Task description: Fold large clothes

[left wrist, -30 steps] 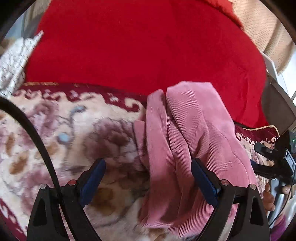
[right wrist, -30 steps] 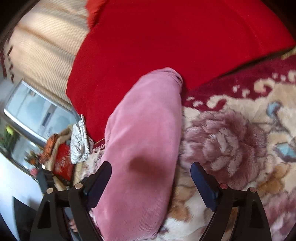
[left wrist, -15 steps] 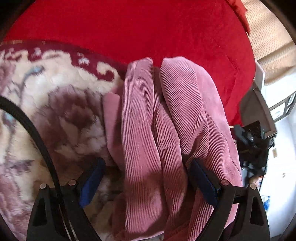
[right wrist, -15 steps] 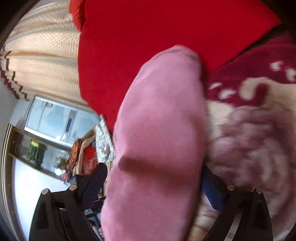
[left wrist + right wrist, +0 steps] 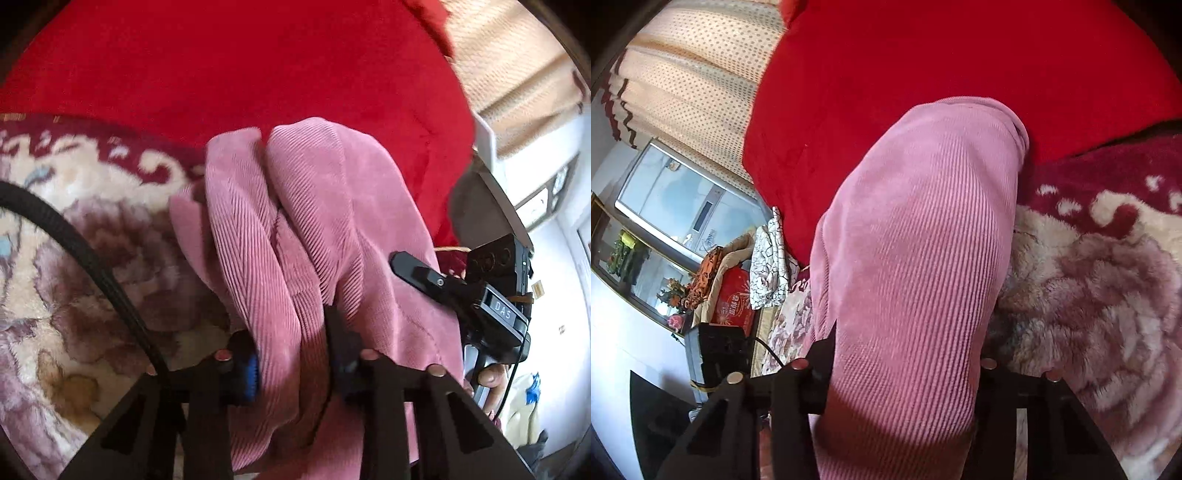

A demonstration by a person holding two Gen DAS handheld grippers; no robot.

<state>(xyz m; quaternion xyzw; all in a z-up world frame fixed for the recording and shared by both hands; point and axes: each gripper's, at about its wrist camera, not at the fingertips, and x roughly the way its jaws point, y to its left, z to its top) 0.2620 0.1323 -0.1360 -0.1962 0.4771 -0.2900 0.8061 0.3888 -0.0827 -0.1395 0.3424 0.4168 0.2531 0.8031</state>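
Observation:
A pink corduroy garment (image 5: pixel 332 206) lies bunched in long folds on a floral plush blanket (image 5: pixel 74 295). My left gripper (image 5: pixel 293 363) has its jaws closing, and the blue pads (image 5: pixel 251 369) pinch one thick fold of the garment near its close end. In the right wrist view the same garment (image 5: pixel 923 240) fills the gap of my right gripper (image 5: pixel 905 373), whose jaws are also closing against both sides of the cloth. The right gripper (image 5: pixel 436 282) shows in the left wrist view at the garment's right edge, held by a hand (image 5: pixel 487 376).
A red blanket (image 5: pixel 258 66) rises behind the garment. Beige dotted curtains (image 5: pixel 683 74) hang at the back. A black cable (image 5: pixel 92 258) crosses the left wrist view. A glass cabinet (image 5: pixel 676 199), a red box (image 5: pixel 733 302) and a patterned cloth (image 5: pixel 768 266) stand beyond the bed's edge.
Both grippers' jaws narrowed from wide apart onto the pink garment. The left one slid right so a fold sits between its pads, and the right one took in the rolled end.

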